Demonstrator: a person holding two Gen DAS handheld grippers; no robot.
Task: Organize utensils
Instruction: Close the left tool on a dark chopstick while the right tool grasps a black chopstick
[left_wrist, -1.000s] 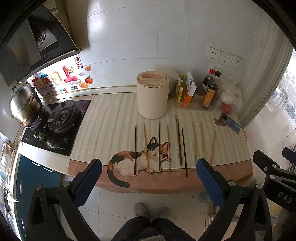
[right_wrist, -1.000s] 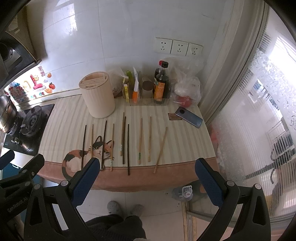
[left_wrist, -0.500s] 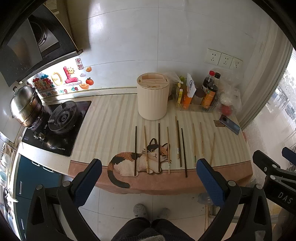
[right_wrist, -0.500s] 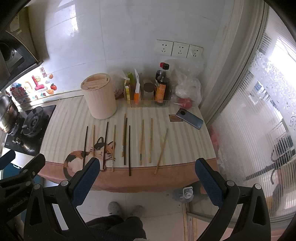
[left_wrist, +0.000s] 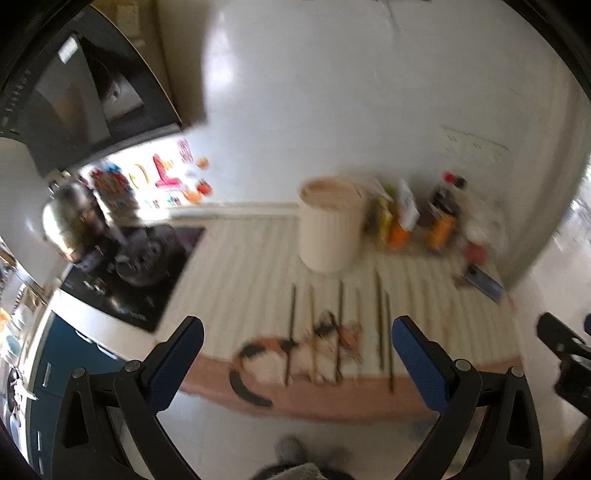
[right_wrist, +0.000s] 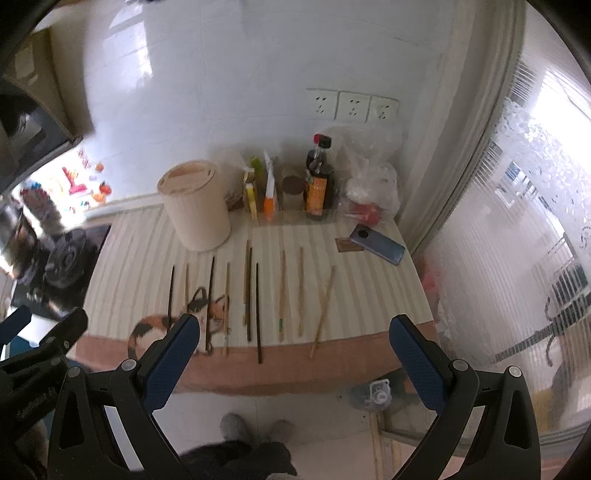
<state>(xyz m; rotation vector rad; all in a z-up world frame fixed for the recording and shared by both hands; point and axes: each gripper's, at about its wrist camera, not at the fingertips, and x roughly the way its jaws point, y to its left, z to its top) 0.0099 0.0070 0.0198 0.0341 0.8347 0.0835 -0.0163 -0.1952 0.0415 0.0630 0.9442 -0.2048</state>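
Note:
Several chopsticks (right_wrist: 251, 291) lie side by side on the striped counter mat (right_wrist: 365, 291), dark and light ones mixed; in the blurred left wrist view they show too (left_wrist: 380, 325). A beige cylindrical utensil holder (right_wrist: 195, 206) with a slotted lid stands behind them, also in the left wrist view (left_wrist: 330, 225). My left gripper (left_wrist: 295, 360) is open and empty, held in front of the counter edge. My right gripper (right_wrist: 291, 356) is open and empty, also off the counter's front edge.
A gas stove (left_wrist: 133, 273) with a steel pot (left_wrist: 70, 221) is on the left. Sauce bottles and packets (right_wrist: 317, 184) stand at the back. A phone (right_wrist: 376, 245) lies at the right. Wall sockets (right_wrist: 352, 105) are above. A window is right.
Both grippers have moved closer to the counter and tilted up a little. The left wrist view is now motion-blurred. The chopsticks and holder have not moved.

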